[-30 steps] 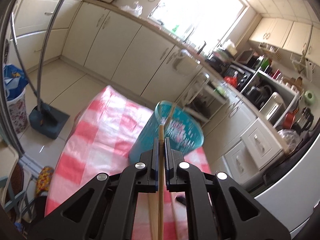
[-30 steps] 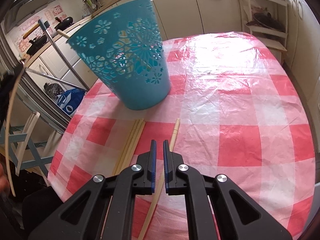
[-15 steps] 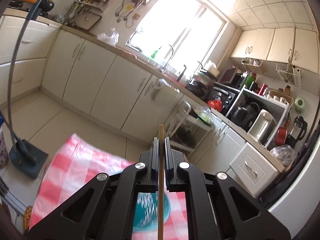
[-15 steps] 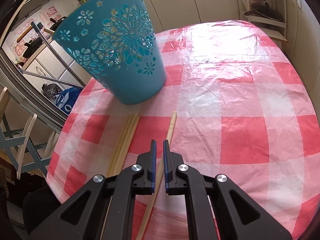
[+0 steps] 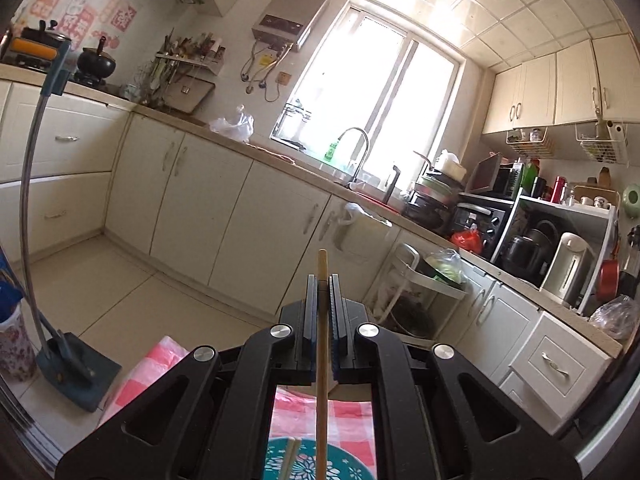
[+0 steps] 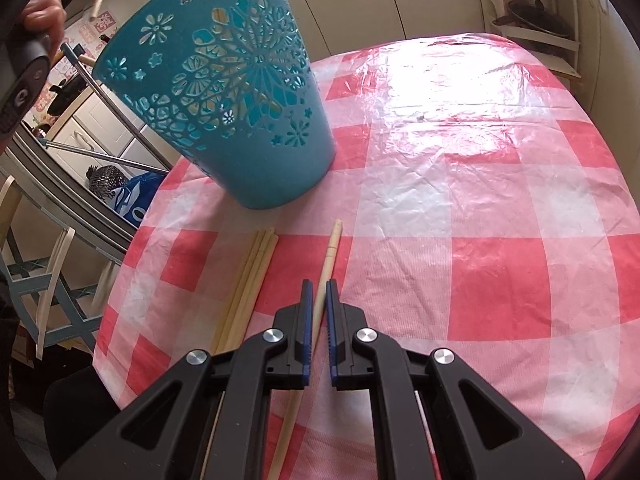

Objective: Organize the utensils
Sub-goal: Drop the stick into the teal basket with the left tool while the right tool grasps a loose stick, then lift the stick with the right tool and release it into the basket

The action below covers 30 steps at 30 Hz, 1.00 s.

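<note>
- Left gripper (image 5: pixel 321 280) clamping a wooden chopstick (image 5: pixel 321 344) between its blue pads, stick standing nearly upright with its tip poking out past the fingertips.
- Hanging right over the teal basket (image 5: pixel 304 460), whose rim is peeking in at the bottom of the left wrist view, with another pair of chopsticks (image 5: pixel 289 458) already leaning inside.
- Pointing roughly level at the kitchen counter, sink and window.
- Right gripper (image 6: pixel 316 286) sitting pretty much shut over the pink checked tablecloth (image 6: pixel 480 208), angled down, pads not squeezing anything.
- Lying under it on the cloth, a single loose chopstick (image 6: pixel 330 248), running toward the basket's base.
- Resting just to the left, a small bundle of chopsticks (image 6: pixel 256 268), close to the basket but apart from it.
- Standing on the far left part of the table, the cut-out flower-pattern basket (image 6: pixel 240 112).
</note>
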{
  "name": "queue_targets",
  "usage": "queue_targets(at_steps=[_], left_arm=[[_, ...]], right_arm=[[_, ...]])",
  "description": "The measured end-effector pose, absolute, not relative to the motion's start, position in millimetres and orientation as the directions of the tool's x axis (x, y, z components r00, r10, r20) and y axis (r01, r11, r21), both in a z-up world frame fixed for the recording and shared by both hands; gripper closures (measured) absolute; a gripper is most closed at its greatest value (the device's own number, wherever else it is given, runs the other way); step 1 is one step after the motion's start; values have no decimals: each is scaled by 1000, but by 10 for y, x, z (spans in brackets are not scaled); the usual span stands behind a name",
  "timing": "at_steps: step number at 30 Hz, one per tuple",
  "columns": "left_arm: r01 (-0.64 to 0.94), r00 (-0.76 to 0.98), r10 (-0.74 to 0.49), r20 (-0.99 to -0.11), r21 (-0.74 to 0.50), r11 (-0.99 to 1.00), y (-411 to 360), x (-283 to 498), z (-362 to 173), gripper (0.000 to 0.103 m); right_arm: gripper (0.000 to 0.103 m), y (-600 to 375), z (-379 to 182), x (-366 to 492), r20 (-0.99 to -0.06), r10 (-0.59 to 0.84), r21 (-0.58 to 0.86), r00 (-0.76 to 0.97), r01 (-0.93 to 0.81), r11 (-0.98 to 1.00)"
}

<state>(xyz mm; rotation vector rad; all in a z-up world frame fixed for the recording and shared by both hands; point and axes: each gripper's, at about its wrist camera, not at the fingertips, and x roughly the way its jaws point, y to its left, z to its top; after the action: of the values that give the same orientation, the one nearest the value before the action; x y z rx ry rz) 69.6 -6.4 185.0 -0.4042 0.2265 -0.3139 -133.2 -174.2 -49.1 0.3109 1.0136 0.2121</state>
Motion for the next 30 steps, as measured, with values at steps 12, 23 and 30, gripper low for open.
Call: queue_targets(at_steps=[12,23,30], left_arm=[[226,910,-335,-245,-384,895,-108,833,1583,98],[260,890,-374,-262,-383,886,85,453,1525,91],[187,945,-266,-192,-351,917,446,-302,1341,47]], right_arm=[[96,-1721,-487,-1270,-800,315,343,511,-41,938],[96,-1736,-484,-1260,-806,323,348,496,-44,936],[96,-1741,-473,-1283,-810,306,324,499,-53,945]])
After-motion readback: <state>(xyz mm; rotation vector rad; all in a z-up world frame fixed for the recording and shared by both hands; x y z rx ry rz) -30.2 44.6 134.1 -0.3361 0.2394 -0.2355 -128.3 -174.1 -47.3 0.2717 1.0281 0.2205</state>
